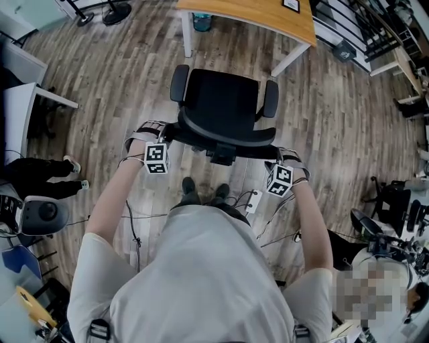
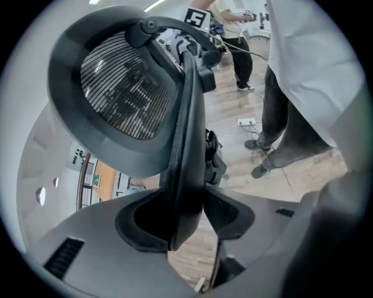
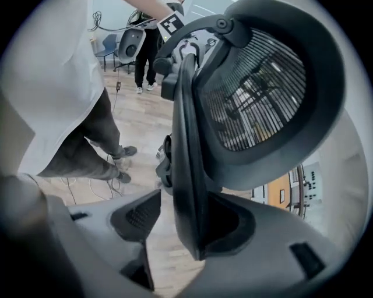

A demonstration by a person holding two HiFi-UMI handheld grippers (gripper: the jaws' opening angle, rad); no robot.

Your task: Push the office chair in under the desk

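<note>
— Where is the office chair (image 1: 224,110)?

— On the wood floor (image 1: 100,74). The desk (image 1: 255,13) stands at its 12 o'clock, near, but not over the seat.

— And the grippers?

— The left gripper (image 2: 186,218) pinches the backrest (image 1: 228,137) rim at 9 o'clock. The right gripper (image 3: 185,220), at 3 o'clock, has its jaws spread around the rim. Only one jaw touches it.

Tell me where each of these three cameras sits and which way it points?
Head view: on the person's head, facing steeply down at the office chair and desk; both arms show.
Left gripper view: on the left gripper, looking along its jaws at the backrest rim; the person's legs show.
Right gripper view: on the right gripper, mirrored.
All three share the chair's backrest.
</note>
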